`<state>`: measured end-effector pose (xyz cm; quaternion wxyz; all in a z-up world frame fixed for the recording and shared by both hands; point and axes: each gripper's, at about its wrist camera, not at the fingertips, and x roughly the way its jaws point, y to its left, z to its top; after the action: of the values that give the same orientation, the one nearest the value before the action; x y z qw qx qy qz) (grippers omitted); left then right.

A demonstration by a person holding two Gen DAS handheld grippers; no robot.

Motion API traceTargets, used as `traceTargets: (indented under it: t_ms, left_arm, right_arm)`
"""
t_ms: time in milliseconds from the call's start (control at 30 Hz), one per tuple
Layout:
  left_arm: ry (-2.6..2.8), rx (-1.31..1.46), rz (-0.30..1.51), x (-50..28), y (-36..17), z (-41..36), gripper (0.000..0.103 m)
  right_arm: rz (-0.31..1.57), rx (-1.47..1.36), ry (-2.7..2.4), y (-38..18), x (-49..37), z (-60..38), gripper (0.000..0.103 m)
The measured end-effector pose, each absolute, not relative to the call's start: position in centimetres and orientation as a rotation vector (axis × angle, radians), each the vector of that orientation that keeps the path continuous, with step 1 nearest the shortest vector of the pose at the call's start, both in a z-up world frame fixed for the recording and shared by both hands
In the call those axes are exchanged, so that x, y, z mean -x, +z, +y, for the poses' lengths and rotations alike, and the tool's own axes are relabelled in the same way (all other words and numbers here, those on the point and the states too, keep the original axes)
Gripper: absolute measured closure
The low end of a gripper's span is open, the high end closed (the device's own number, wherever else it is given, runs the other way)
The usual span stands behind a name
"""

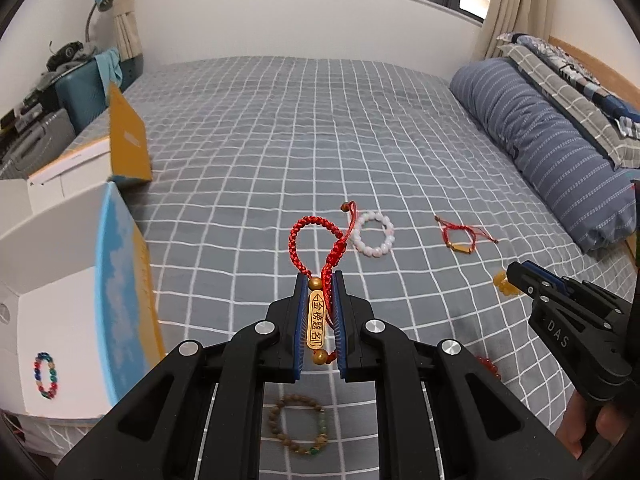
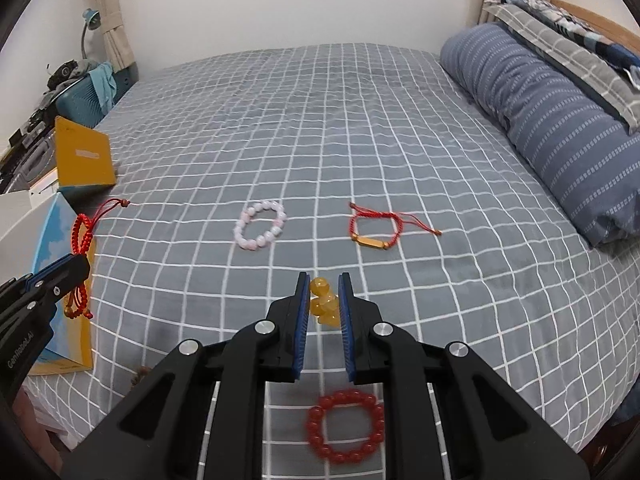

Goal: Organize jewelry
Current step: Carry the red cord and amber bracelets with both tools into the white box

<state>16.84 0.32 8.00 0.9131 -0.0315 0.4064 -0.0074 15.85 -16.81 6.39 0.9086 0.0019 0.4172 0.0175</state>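
My left gripper [image 1: 318, 284] is shut on a red braided cord bracelet with a gold engraved bar [image 1: 317, 322], held above the bed; its loop sticks up past the fingertips. The same red braided bracelet [image 2: 82, 240] hangs from the left gripper at the left edge of the right wrist view. My right gripper [image 2: 324, 282] is shut on a yellow amber bead bracelet [image 2: 322, 304]. On the checked bedspread lie a pink-white bead bracelet [image 2: 261, 225], a second red cord bracelet with a gold bar [image 2: 375, 229], a red bead bracelet [image 2: 346, 426] and a brown wooden bead bracelet [image 1: 300, 424].
An open white box [image 1: 60, 320] with a blue and yellow lid stands at the left edge of the bed, with a multicoloured bead bracelet [image 1: 46, 376] inside. A yellow box lid [image 2: 82, 158] stands farther back. A striped blue bolster [image 2: 552, 128] lies along the right.
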Motion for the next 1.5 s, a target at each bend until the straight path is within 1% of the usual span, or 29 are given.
traceTargets:
  t_ms: [533, 1233, 1500]
  left_arm:
    - [0.078, 0.095, 0.801, -14.3, 10.8, 8.0, 0.092]
    - [0.277, 0.177, 0.777, -7.9, 12.1, 20.4, 0.092]
    - [0.348, 0.195, 0.785, -5.7, 11.8, 24.6, 0.091]
  right_arm:
    - [0.838, 0.036, 0.152, 8.9, -15.4, -8.6, 0.089]
    - [0.81, 0.097, 0.392, 11.5, -11.6, 7.3, 0.089]
    - [0.816, 0.122, 0.464, 11.0, -10.4, 12.7, 0.089]
